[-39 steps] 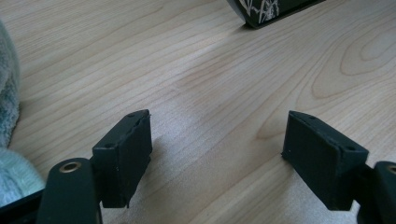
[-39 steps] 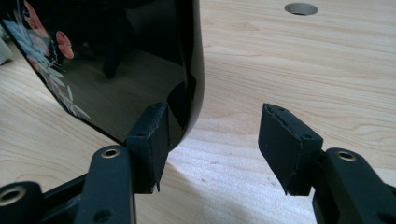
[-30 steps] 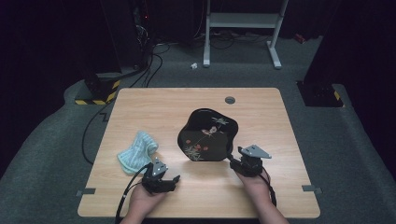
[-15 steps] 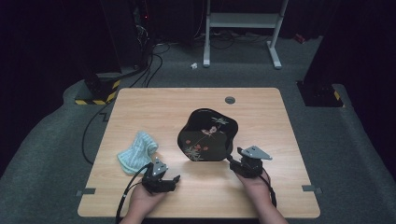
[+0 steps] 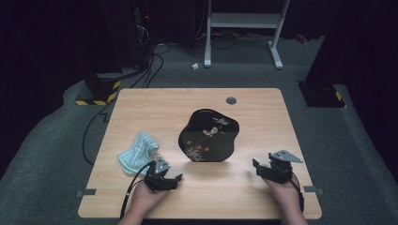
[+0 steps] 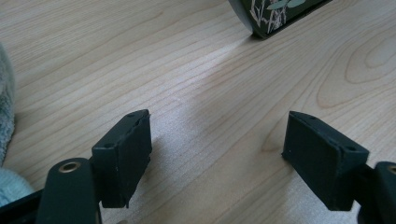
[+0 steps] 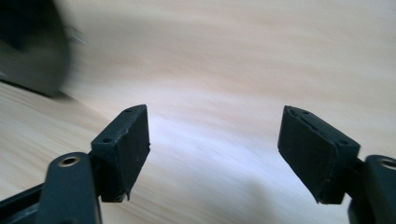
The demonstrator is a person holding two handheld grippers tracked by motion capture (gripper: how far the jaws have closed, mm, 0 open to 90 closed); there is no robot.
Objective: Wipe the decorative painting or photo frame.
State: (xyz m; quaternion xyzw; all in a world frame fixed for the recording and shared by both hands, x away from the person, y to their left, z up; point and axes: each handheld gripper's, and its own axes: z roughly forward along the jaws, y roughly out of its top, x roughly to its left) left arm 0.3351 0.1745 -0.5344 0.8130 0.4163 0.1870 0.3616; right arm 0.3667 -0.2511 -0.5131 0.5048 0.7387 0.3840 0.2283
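pale wood table [image 5: 141,108] w/ glossy lobed tray [image 5: 209,136] (black lacquer)

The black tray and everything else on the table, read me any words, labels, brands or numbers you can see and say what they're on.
No readable text anywhere.
black tray: painted flowers and grasses, no lettering.
light blue cloth: no tag or label visible.
wooden table: bare wood grain, no markings.
yellow-and-black striped base on the floor: hazard stripes, no words.
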